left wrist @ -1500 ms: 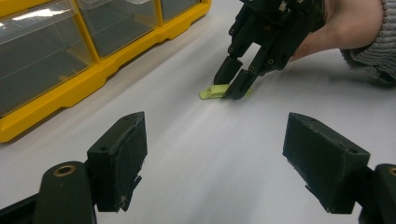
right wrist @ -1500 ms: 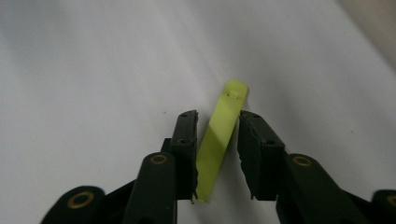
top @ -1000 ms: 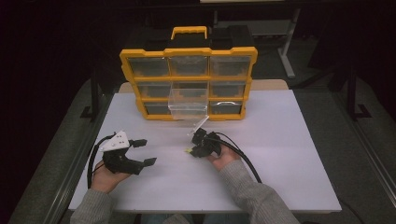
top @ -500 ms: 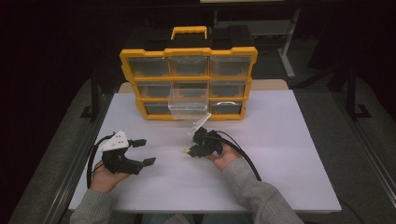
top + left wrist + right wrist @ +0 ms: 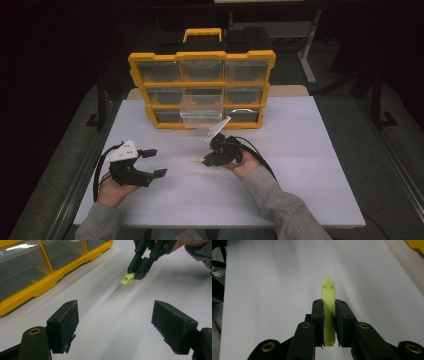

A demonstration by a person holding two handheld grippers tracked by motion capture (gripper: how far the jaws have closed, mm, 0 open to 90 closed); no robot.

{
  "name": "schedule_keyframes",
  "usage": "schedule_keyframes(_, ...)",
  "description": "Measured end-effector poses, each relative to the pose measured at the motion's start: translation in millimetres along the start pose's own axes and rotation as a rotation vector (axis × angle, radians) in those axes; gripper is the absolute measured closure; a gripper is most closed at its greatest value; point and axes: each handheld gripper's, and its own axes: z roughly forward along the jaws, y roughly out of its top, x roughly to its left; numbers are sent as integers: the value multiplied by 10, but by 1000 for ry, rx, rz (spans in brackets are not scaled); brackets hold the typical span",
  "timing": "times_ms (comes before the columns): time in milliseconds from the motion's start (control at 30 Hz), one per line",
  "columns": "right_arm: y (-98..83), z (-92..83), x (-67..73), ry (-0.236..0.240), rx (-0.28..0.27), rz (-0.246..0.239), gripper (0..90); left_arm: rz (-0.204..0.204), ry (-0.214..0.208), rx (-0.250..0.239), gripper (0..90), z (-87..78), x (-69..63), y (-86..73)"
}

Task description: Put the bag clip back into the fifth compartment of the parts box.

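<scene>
Right tool (image 5: 205,161) has crept up off the white worktop (image 5: 310,165) a touch since the earlier frame, its jaws pinched on a small lime-green plastic clip (image 5: 328,312), probably bound for the open clear drawer (image 5: 201,111) of the yellow organizer (image 5: 202,55). Clip looks flat, narrow and round-tipped. Left tool (image 5: 152,163) idles wide open and empty, near left.

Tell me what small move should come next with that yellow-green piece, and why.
Probably carry it toward the pulled-out clear drawer of the yellow organizer. The right hand-held gripper is clamped on the yellow-green piece, the drawer stands open just ahead, and the left hand-held gripper sits open and empty.
</scene>
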Motion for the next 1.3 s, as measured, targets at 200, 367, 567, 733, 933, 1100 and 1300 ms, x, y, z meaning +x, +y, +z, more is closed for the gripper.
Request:
schedule_keyframes(200,44,-90,13,19,-12,-19,770,10,0,-1,216,-4,12,-5)
schedule_keyframes(367,110,-165,24,31,-30,-36,770,1,0,1,216,-12,8,-3)
schedule_keyframes(567,175,-242,40,52,-36,-50,770,10,4,3,216,-17,15,-5)
schedule_keyframes(733,237,-314,38,59,-46,-60,770,9,4,2,216,-23,16,-5)
schedule_keyframes(933,298,-388,39,63,-53,-67,770,8,5,3,216,-25,18,-6)
schedule_keyframes(1100,348,-456,30,61,-64,-78,770,12,4,2,216,-22,22,-6)
schedule_keyframes(1300,420,-527,23,62,-74,-97,770,15,4,2,216,-23,23,-5)
